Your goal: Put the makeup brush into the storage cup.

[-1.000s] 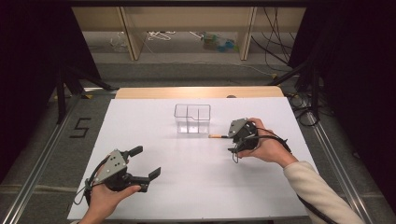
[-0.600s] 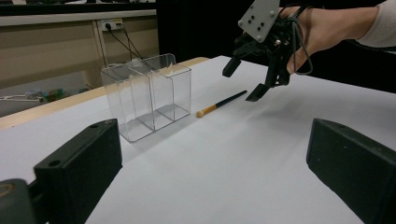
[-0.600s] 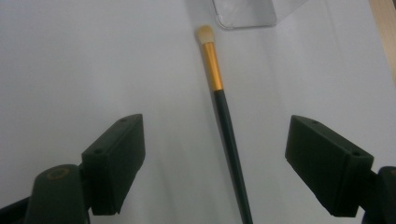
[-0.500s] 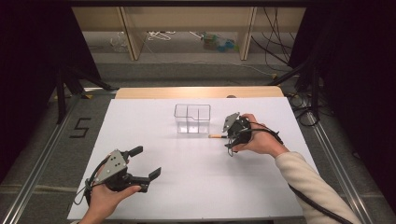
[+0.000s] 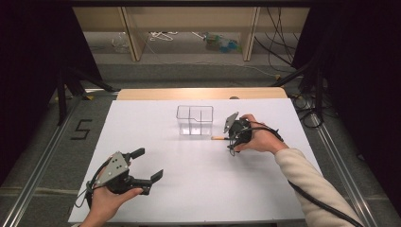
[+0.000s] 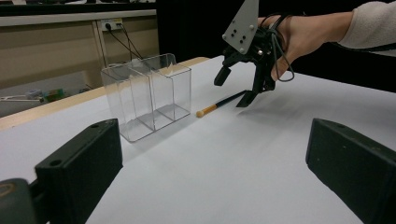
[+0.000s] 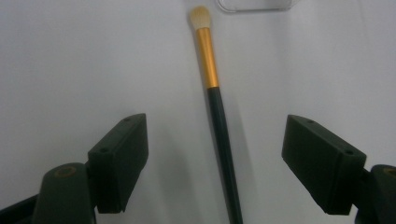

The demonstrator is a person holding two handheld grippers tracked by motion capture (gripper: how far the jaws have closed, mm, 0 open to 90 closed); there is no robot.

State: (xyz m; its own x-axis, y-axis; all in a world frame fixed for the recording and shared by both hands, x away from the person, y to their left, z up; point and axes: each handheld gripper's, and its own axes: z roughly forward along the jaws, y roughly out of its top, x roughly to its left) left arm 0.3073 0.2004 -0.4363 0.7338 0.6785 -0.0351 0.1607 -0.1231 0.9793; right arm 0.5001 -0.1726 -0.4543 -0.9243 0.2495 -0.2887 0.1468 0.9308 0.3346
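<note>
The right hand-held gripper (image 7: 215, 163) straddles a makeup brush (image 7: 215, 116) on the bench (image 5: 189, 189), jaws apart, just narrowing; the left hand-held gripper (image 5: 146, 165) rests open.

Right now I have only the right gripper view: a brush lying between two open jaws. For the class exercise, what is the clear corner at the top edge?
Observer: It is a clear divided box, standing upright and empty on the white table.
Operator: Does the brush touch it?
Observer: In the left gripper view the brush lies flat with its pale tip close beside the box's near corner. There seems to be a small gap between them.
Operator: Where is the other gripper?
Observer: The left gripper is near the table's front edge, well away from the brush. It is open and holds nothing.
</note>
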